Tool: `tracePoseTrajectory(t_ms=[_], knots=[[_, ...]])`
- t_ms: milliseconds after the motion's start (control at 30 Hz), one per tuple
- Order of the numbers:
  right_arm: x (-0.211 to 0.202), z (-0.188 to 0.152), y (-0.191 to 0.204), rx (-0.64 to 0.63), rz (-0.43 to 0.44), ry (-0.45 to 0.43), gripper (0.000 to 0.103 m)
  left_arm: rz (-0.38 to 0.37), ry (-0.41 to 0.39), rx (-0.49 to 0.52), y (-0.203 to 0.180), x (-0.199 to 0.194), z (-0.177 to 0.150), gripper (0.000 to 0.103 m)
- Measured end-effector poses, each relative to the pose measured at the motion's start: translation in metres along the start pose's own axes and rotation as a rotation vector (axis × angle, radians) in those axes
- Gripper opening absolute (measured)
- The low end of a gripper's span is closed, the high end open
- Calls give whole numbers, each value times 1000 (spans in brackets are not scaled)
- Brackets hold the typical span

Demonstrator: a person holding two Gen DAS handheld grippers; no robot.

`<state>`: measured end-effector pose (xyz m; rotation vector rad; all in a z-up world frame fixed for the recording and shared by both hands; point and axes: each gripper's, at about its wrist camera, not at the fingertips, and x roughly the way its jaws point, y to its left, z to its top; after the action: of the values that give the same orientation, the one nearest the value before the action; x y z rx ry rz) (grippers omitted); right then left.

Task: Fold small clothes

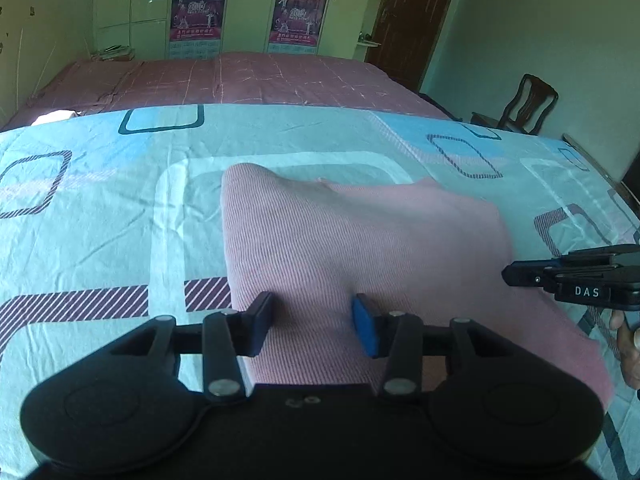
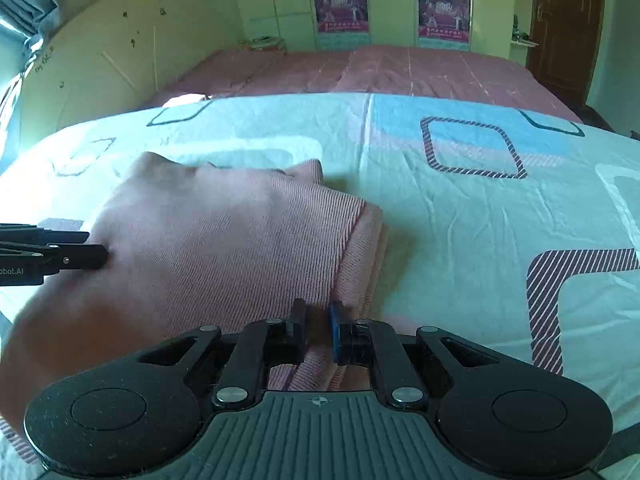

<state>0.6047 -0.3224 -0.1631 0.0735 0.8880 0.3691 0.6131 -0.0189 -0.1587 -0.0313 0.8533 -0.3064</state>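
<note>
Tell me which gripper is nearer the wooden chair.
Right. The right gripper is at the pink cloth's chair-side edge; the left gripper sits further from the chair, toward the cloth's other side.

Left gripper: matte black housing, round bulges at both sides, silver pivot rivets, one blue pad. Right gripper: same black linkage, ribbed grey top plate with a crosshair mark, white "DAS" lettering on its side.

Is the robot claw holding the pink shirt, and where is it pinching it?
Yes. The right gripper is shut on the pink garment at its near hemmed edge. The left gripper's pads stand apart over the cloth, not pinching.
</note>
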Motion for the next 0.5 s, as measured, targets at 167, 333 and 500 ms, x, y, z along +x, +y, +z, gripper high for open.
tracePoseTrajectory(t_ms=[167, 333, 500], knots=[[-14, 5, 5, -20, -17, -33, 10, -21, -58, 60, -3, -18, 14, 41], [-7, 21, 7, -18, -11, -48, 9, -37, -3, -3, 19, 17, 38, 42], [12, 29, 3, 16, -60, 5, 10, 9, 4, 50, 11, 38, 45, 45]])
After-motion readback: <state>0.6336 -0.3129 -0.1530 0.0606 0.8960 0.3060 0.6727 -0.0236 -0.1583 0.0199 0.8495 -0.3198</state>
